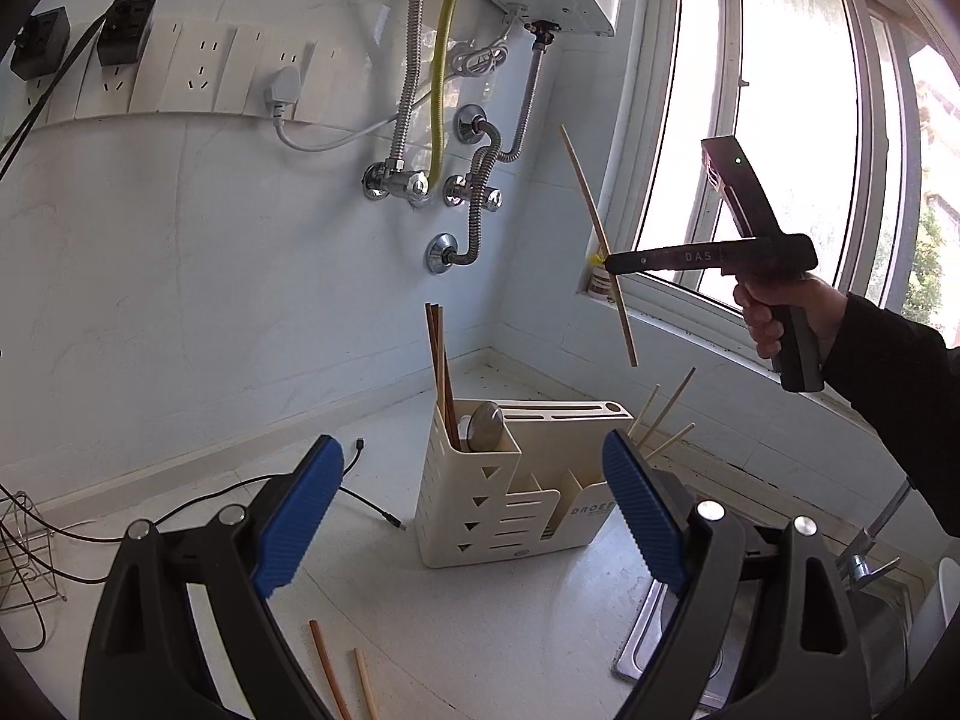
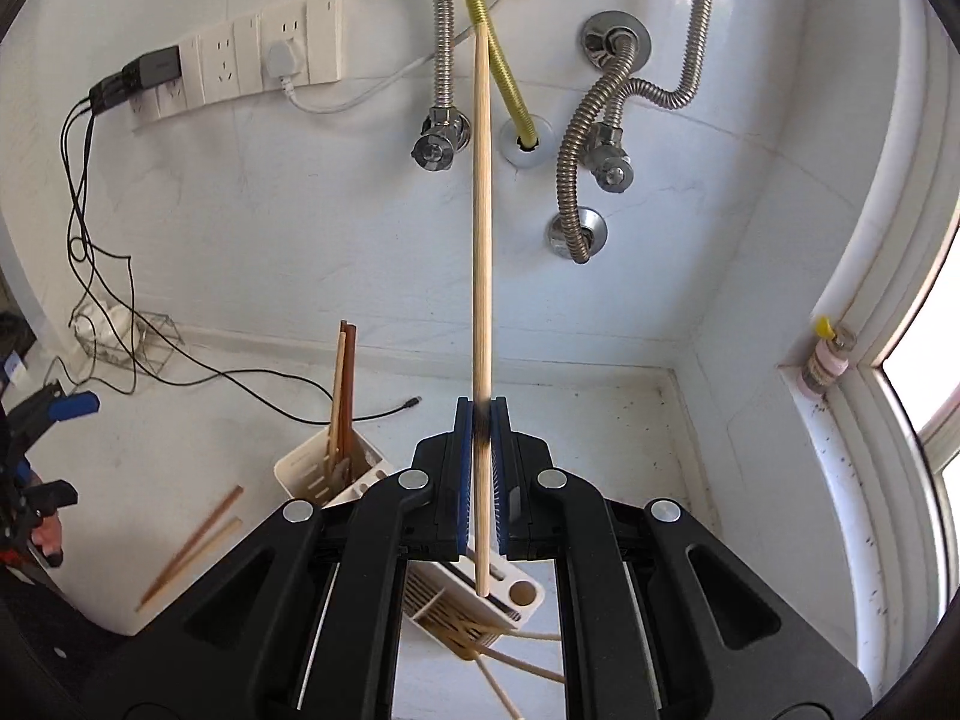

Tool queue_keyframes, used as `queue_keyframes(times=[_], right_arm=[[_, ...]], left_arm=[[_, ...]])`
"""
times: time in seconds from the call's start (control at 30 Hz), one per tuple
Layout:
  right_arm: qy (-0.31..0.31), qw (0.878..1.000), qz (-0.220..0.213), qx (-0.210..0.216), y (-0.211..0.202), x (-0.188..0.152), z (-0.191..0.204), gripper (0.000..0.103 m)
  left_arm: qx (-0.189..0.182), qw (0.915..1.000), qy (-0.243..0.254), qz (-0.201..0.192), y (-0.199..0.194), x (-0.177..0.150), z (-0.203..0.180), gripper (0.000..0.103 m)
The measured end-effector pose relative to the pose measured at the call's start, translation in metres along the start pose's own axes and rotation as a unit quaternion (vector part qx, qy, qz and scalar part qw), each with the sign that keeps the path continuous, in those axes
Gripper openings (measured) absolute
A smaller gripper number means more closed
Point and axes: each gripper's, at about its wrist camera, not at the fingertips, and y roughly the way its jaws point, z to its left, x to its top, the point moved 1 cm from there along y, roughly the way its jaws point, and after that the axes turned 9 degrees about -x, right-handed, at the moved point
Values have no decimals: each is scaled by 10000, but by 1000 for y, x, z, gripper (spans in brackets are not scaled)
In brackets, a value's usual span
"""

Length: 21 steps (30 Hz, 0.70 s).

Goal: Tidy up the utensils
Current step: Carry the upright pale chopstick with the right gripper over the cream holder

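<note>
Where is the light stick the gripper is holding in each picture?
Left wrist view: the light chopstick slants at right of centre, shut in the right gripper, above the holder.
Right wrist view: it stands upright in the middle.
Shared landmark: the cream utensil holder.

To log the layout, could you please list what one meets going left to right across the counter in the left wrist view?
Wire rack → black cable → loose chopsticks → utensil holder → sink → faucet.
</note>
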Motion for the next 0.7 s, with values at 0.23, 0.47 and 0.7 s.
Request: queue_keyframes(times=[0.23, 0.47, 0.7], right_arm=[[996, 9926, -664, -187, -13, -39, -1, 6], [1357, 9829, -1115, -547, -12, -77, 14, 6], [1653, 9742, -1306, -811, 3, -111, 15, 6]], left_arm=[[-14, 10000, -8, 78, -5, -5, 3, 87], [-22, 10000, 32, 87, -11, -5, 6, 87], [73, 9996, 142, 211, -15, -11, 6, 87]])
